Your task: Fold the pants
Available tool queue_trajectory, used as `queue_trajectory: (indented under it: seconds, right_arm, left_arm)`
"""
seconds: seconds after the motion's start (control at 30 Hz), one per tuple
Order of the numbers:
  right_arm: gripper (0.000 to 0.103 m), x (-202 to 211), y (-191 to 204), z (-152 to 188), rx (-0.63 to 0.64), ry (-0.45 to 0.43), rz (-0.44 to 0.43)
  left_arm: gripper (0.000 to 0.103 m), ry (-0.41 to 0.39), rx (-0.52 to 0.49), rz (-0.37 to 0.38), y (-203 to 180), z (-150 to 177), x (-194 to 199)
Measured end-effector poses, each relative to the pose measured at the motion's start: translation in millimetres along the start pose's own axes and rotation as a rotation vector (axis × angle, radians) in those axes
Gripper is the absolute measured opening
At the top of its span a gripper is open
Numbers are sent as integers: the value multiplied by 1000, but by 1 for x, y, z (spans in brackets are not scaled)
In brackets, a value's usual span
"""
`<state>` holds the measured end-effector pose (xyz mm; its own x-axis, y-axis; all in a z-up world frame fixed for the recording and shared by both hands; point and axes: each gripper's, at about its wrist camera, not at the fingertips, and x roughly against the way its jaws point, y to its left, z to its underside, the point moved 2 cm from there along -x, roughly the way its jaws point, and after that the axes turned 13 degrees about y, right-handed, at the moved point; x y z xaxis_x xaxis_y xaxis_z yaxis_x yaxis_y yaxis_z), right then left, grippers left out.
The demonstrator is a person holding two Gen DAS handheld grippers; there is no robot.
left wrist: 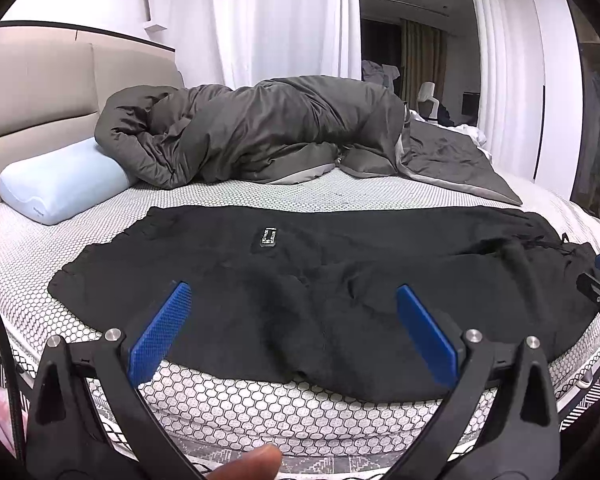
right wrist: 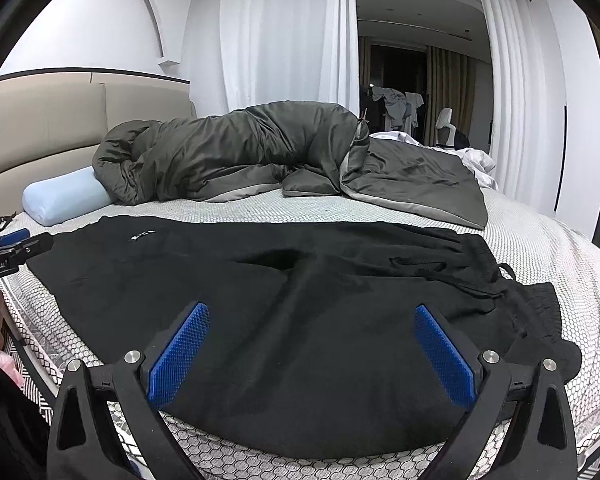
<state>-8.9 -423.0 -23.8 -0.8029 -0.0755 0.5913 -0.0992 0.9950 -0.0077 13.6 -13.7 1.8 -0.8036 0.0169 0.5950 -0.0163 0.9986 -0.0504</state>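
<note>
In the left wrist view we see our left gripper [left wrist: 293,322] with its blue pads spread wide and holding nothing. It hangs over the near edge of the soft black pants [left wrist: 324,280], which lie flat across the white mattress with the honeycomb pattern [left wrist: 228,400]. A light blue pillow [left wrist: 60,184] sits far left, next to a bunched dark grey blanket [left wrist: 260,136].

In the right wrist view our right gripper [right wrist: 312,346] is spread wide too, empty, above the pants' near edge. The waistband lies to the right.

black gripper [left wrist: 292,300], blue textured pads [left wrist: 162,332], silver screws
</note>
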Motion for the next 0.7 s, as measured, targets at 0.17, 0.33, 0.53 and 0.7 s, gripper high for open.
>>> queue_trajectory:
  seconds: [0.17, 0.33, 0.53, 0.7]
  right_arm:
    - [103, 6, -5, -4, -12, -9, 14]
    - [103, 14, -13, -12, -9, -15, 40]
    - [103, 16, -33, -29, 14, 31, 135]
    - [103, 24, -50, -37, 57, 21, 222]
  left_arm:
    - [102, 1, 2, -2, 3, 0, -1]
    - [102, -6, 5, -3, 9, 1, -1]
    - [102, -1, 30, 39, 17, 4, -1]
    - [102, 17, 20, 60, 18, 5, -7]
